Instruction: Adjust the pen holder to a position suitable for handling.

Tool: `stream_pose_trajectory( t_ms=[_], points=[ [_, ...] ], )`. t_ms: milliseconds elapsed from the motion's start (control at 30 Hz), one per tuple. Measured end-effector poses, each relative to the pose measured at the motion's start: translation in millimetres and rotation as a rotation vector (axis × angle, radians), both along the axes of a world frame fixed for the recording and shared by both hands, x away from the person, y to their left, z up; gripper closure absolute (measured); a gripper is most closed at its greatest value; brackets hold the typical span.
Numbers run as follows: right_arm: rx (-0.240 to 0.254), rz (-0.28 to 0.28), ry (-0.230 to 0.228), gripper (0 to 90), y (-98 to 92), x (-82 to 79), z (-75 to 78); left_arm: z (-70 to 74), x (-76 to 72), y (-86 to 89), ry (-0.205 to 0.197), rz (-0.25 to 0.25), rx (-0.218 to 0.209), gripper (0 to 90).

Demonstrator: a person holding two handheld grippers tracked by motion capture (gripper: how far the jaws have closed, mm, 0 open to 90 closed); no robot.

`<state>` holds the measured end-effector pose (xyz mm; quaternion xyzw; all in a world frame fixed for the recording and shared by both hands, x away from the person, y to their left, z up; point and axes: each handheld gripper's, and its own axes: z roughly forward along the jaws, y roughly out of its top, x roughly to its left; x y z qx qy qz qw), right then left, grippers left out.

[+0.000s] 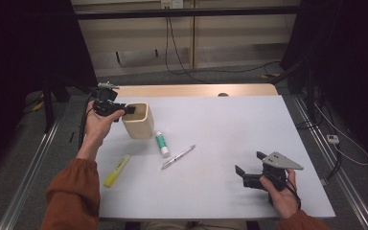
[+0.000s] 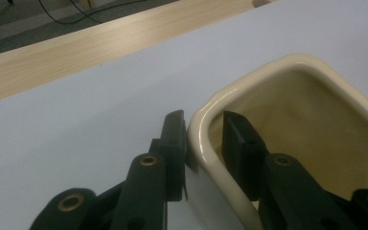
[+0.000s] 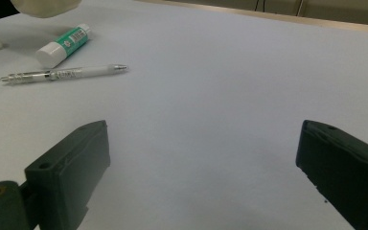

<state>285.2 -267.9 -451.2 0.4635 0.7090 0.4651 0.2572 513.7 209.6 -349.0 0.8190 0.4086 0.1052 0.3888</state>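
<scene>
R gripper [image 1: 250,168]: nearest us, low at table's right front; we see jaws spread wide, nothing betw them, just bare sheet.
Marker [image 1: 117,170]: yellow, flat at left front, near our L sleeve.
Pen [image 1: 178,157]: flat mid-table, just beside glue stick.
Glue stick [image 1: 162,143]: green/white, lying down close to cup's base.
L gripper [image 1: 128,109]: jaws narrow, pinching cup wall, one pad outside, one inside.
Cup [image 1: 138,120]: cream, upright at far left; we hold it by the rim.
</scene>
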Motion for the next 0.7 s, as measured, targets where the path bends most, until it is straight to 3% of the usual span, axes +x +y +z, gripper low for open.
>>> stream_pose_trajectory(
  t_ms=[700],
  points=[
    [0.003,-0.003,-0.005,3.9,-0.6,0.8,0.2,21.3,-35.0,-20.0,-0.017,-0.031,-0.028,71.4]
  ],
)
